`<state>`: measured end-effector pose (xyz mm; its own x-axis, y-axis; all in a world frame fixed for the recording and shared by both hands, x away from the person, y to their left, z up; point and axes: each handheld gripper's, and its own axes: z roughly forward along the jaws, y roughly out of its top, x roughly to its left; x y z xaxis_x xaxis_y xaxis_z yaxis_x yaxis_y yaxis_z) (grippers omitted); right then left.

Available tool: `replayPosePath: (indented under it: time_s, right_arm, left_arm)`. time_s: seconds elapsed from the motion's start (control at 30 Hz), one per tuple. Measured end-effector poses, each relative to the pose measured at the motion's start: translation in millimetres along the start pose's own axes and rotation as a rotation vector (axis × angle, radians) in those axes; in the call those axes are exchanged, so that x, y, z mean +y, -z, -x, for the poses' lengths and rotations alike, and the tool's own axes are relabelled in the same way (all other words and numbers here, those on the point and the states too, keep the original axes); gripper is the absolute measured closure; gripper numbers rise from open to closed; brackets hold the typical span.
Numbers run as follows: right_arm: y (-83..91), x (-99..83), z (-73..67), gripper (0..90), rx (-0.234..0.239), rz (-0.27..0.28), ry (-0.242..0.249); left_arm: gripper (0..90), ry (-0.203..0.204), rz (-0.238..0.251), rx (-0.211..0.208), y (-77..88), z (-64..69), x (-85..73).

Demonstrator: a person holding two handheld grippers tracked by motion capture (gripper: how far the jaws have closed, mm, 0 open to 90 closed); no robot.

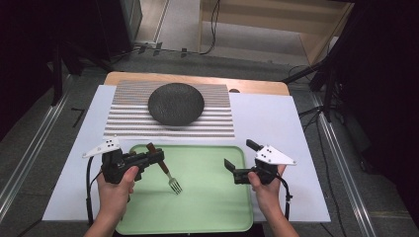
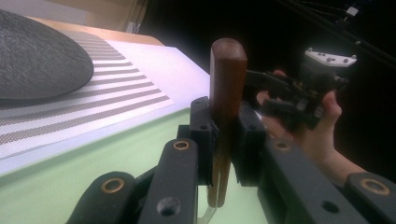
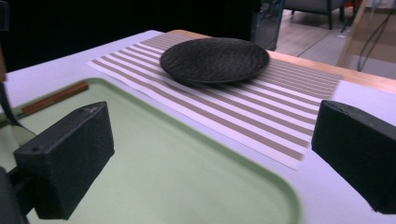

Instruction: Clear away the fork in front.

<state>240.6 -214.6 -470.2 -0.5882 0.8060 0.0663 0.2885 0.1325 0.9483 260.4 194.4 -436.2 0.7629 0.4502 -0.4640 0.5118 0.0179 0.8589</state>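
High view: left gripper point(image 1: 157, 158), jaws clenched on the brown wooden handle of a fork point(image 1: 165, 171), tines hanging down-right above the green tray point(image 1: 217, 207) near its far-left corner. Right gripper point(image 1: 240, 159), jaws spread wide, nothing between them, over the tray's right edge. Second wooden-handled utensil point(image 3: 53, 98) lying at the tray's far-left rim. Dark plate point(image 1: 176, 103) on striped placemat point(image 1: 123, 123) beyond the tray's far edge, toward the tabletop's far edge.
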Motion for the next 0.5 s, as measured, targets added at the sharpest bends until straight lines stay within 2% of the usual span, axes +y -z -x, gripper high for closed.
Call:
replayPosePath:
  time_s: [0.13, 0.37, 0.43, 0.5]
  right_arm:
    - [12.3, -5.7, 13.5, 0.0, -0.054, 0.0, 0.017]
    - [34.4, -13.7, 37.5, 0.0, -0.117, 0.01, -0.012]
    - [40.4, -17.1, 44.2, 0.0, -0.154, 0.001, 0.006]
    - [45.2, -20.4, 49.3, 0.0, -0.164, -0.005, -0.003]
  left_arm:
    - [80.3, 0.0, -0.005, 0.0, 5.6, -1.4, -0.4]
    - [80.3, 0.004, -0.007, -0.012, 12.7, -4.6, -1.7]
    - [80.4, 0.003, -0.01, -0.016, 14.7, -5.5, -1.3]
    - [80.4, 0.009, -0.013, -0.023, 16.4, -6.2, -0.6]
